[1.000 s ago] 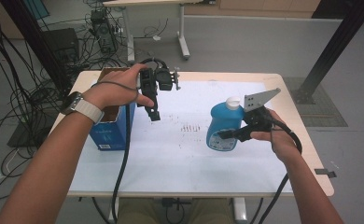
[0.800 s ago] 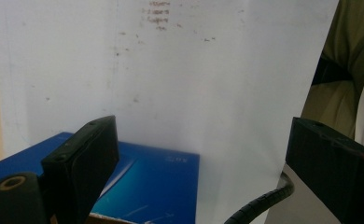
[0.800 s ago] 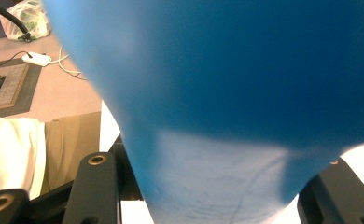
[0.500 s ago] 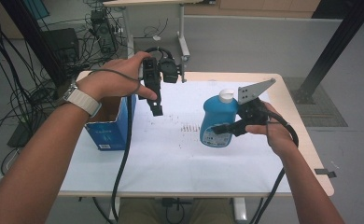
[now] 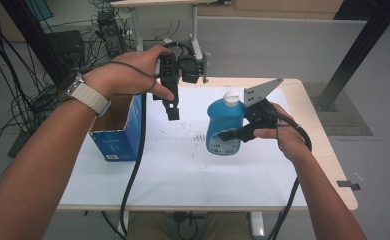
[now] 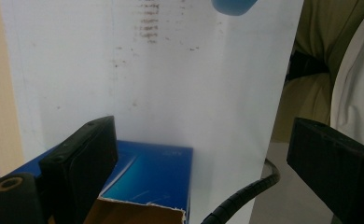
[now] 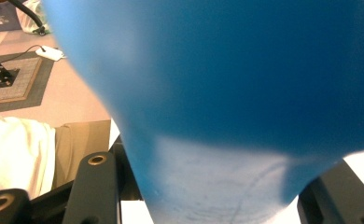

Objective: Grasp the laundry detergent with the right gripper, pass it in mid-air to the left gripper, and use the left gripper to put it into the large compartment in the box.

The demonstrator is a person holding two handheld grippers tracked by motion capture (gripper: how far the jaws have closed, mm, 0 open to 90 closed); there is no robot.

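a big blue bottle [image 7: 227, 79] sat right between the two black jaws of the right gripper [image 7: 208, 196], squeezed tight on both sides.

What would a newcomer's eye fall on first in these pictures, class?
The bright blue bottle with a white cap, gripped by the right gripper at the middle of the white table. Next, the open blue cardboard box at the table's left edge, with the left gripper held open above its right side.

A lab: cable bundles [image 5: 13, 100] on the floor, black metal frame posts [image 5: 355, 50].
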